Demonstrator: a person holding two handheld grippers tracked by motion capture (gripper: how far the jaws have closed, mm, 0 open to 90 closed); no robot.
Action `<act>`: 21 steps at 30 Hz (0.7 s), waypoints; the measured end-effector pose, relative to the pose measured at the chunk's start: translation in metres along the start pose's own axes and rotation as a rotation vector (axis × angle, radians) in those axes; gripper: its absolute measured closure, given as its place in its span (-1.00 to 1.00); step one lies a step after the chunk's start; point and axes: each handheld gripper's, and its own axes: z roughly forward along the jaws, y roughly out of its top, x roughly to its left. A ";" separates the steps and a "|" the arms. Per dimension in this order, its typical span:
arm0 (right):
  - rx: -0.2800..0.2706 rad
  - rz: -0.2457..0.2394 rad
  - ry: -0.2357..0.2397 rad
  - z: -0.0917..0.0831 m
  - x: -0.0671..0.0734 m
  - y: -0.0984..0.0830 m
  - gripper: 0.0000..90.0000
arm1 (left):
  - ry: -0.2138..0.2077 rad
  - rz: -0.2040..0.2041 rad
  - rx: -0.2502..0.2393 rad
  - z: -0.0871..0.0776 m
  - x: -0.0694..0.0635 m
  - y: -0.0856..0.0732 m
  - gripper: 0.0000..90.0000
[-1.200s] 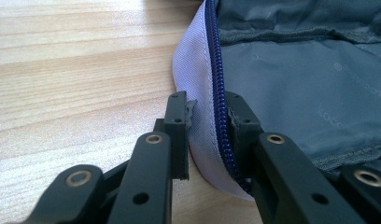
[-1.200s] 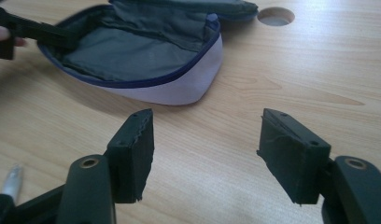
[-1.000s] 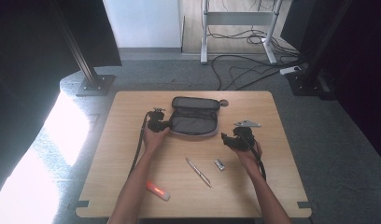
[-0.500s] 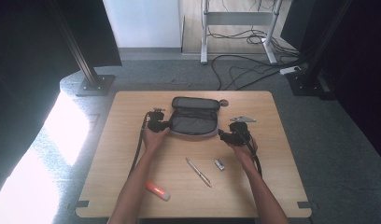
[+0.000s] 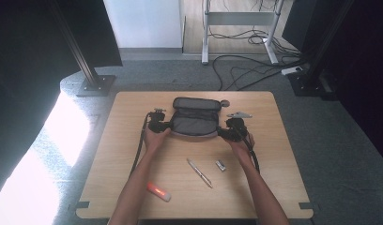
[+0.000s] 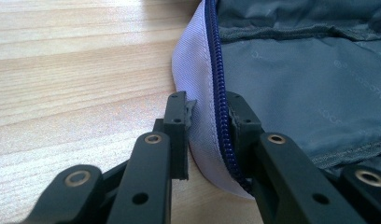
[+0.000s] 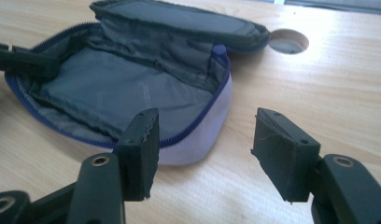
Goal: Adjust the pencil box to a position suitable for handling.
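Note:
A grey zip pouch [image 5: 195, 123] lies open at the middle of the wooden table [image 5: 133, 154], its lid flipped back. It has a lilac outer wall and a blue zip. My left gripper [image 5: 167, 125] is shut on the pouch's left rim. In the left gripper view, its jaws [image 6: 209, 105] pinch the lilac wall and zip [image 6: 215, 60] between the pads. My right gripper [image 5: 222, 132] is at the pouch's right end. There, its jaws [image 7: 207, 128] stand open, just short of the pouch's lilac corner [image 7: 212, 126], touching nothing.
Nearer the person lie a silver pen [image 5: 199, 173], a small metal piece [image 5: 220, 165] and an orange-and-white marker [image 5: 158, 191]. A round cable hole [image 5: 225, 103] sits in the table behind the pouch. Cables trail from both grippers along the forearms.
The right hand has slid left across the table to the pouch's right end. The left hand and the pouch have kept still.

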 end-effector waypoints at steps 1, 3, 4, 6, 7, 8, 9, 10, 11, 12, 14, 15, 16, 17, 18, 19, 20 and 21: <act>0.000 0.001 -0.001 0.001 0.001 0.000 -0.09 | 0.000 0.001 0.000 0.000 0.000 0.000 0.64; 0.000 0.004 -0.007 0.006 0.001 -0.001 -0.09 | 0.000 0.003 0.000 0.000 0.000 0.000 0.64; 0.005 0.005 -0.008 0.007 0.001 -0.002 -0.09 | 0.000 0.004 -0.001 0.000 0.000 0.000 0.64; 0.010 0.004 -0.009 0.011 0.002 -0.003 -0.08 | 0.001 0.007 0.000 0.000 0.000 0.000 0.64; 0.010 0.008 -0.007 0.014 0.002 -0.002 -0.08 | 0.000 0.007 0.000 0.000 0.000 0.000 0.64; 0.010 0.008 -0.007 0.014 0.002 -0.002 -0.08 | 0.000 0.007 0.000 0.000 0.000 0.000 0.64; 0.009 0.010 -0.007 0.016 0.002 -0.002 -0.08 | 0.000 0.007 0.000 0.000 0.000 0.000 0.64; 0.024 0.012 -0.009 0.018 0.003 -0.002 -0.09 | 0.000 0.006 -0.001 0.000 0.000 0.000 0.64; 0.025 0.010 -0.009 0.020 0.004 -0.001 -0.09 | 0.001 0.007 -0.001 0.000 0.000 0.000 0.64; 0.023 0.010 -0.009 0.021 0.005 0.000 -0.10 | 0.000 0.006 -0.001 0.000 0.000 0.000 0.64; 0.018 0.003 -0.010 0.023 0.008 0.003 -0.10 | -0.002 0.003 -0.001 0.000 0.000 0.000 0.64; 0.020 -0.005 -0.019 0.025 0.011 0.004 -0.10 | -0.002 0.002 0.000 0.000 0.000 0.001 0.64; 0.020 -0.005 -0.019 0.025 0.011 0.004 -0.10 | -0.002 0.002 0.000 0.000 0.000 0.001 0.64; 0.024 -0.007 -0.021 0.027 0.012 0.005 -0.10 | -0.001 0.004 0.000 0.000 0.000 0.001 0.64; 0.020 -0.009 -0.022 0.029 0.012 0.005 -0.10 | 0.003 0.010 0.000 0.000 0.000 0.001 0.64; 0.020 -0.015 -0.026 0.032 0.012 0.004 -0.10 | 0.005 0.010 0.000 0.001 -0.001 0.001 0.64; 0.020 -0.015 -0.026 0.032 0.012 0.004 -0.10 | 0.008 0.016 -0.001 0.001 -0.001 0.001 0.64; 0.031 -0.009 -0.035 0.037 0.011 0.002 -0.10 | 0.009 0.016 0.000 0.000 -0.001 0.001 0.64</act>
